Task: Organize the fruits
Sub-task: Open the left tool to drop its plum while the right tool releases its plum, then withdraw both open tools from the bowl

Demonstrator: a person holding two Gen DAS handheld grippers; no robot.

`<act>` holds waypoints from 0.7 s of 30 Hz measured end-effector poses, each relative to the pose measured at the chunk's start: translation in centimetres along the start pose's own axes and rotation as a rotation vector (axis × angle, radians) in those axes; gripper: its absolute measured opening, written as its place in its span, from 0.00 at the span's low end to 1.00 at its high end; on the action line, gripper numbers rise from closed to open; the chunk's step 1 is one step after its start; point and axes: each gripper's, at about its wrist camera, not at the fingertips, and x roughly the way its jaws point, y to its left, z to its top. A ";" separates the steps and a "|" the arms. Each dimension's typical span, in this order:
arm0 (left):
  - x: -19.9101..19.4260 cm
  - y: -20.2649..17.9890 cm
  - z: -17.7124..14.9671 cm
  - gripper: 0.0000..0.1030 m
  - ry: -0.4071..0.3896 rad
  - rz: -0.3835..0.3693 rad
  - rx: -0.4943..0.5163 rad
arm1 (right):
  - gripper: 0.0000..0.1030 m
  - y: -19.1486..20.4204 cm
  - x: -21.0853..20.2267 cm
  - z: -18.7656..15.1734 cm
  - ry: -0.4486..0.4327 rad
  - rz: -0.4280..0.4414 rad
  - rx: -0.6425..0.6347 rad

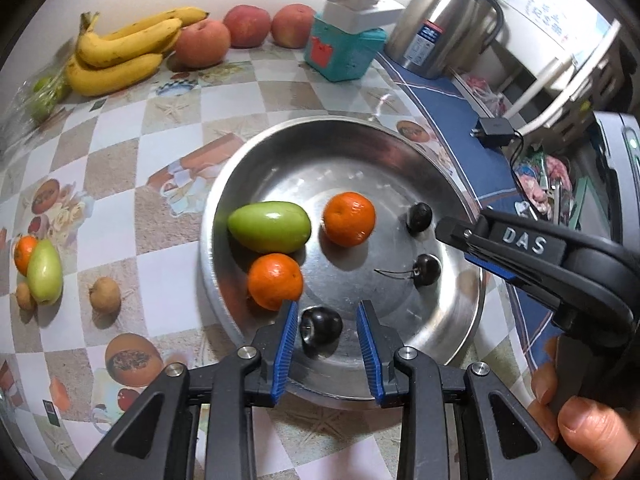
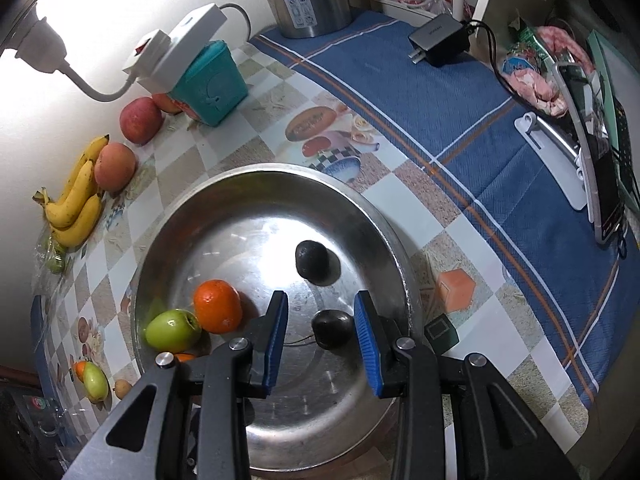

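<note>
Where the steel bowl (image 1: 248, 184) fills the middle of the left wrist frame, its rim curves close to the blue cloth (image 1: 460, 120) at right, with bare checked tablecloth (image 1: 120, 160) to its left. Bananas (image 1: 120, 52) and three apples (image 1: 202, 42) line the wall at upper left; a teal box (image 1: 340, 52) and a steel kettle (image 1: 444, 24) stand at upper centre.

Inside the bowl: a green fruit (image 1: 270, 226), two oranges (image 1: 349, 219), three dark fruits.

Left gripper (image 1: 327, 320): jaws apart, low centre of frame, with one dark fruit (image 1: 320, 330) between the blue pads, touching neither as far as I can tell. It sits near the bowl's lower rim.

Right gripper (image 2: 320, 320): jaws apart, low over the bowl in the right wrist frame, a stemmed dark fruit (image 2: 332, 328) between the pads, nearer the right one. Contact unclear. In the left view this gripper enters from the right edge, a hand (image 1: 576, 412) gripping its handle at lower right.
</note>
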 end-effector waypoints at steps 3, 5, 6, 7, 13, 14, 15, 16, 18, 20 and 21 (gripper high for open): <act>-0.6 0.6 0.3 0.33 -0.028 0.024 -0.021 | 0.34 0.3 -0.1 0.0 -0.003 0.002 -0.011; -1.2 1.1 0.6 0.33 -0.050 0.028 -0.035 | 0.34 0.4 -0.2 -0.1 -0.003 0.005 -0.017; -1.5 1.3 0.7 0.33 -0.060 0.034 -0.045 | 0.34 0.5 -0.2 -0.1 -0.003 0.006 -0.021; -1.7 1.6 0.8 0.33 -0.067 0.044 -0.055 | 0.34 0.6 -0.1 -0.1 -0.003 0.005 -0.024; -2.4 4.0 0.9 0.33 -0.087 0.142 -0.155 | 0.34 1.6 -0.4 -0.3 -0.016 0.012 -0.066; -2.5 4.4 0.9 0.33 -0.086 0.149 -0.171 | 0.34 1.8 -0.5 -0.3 -0.018 0.015 -0.073; -2.6 4.8 0.8 0.33 -0.086 0.154 -0.186 | 0.34 2.1 -0.5 -0.4 -0.018 0.017 -0.083; -2.6 5.1 0.8 0.33 -0.086 0.160 -0.201 | 0.34 2.2 -0.6 -0.5 -0.019 0.018 -0.090; -2.8 5.6 0.8 0.33 -0.090 0.170 -0.219 | 0.34 2.5 -0.6 -0.7 -0.019 0.020 -0.100; -2.9 5.9 0.8 0.33 -0.090 0.175 -0.226 | 0.34 2.8 -0.7 -0.8 -0.018 0.023 -0.108; -2.9 5.8 0.7 0.33 -0.090 0.176 -0.226 | 0.34 2.9 -0.7 -0.8 -0.019 0.021 -0.111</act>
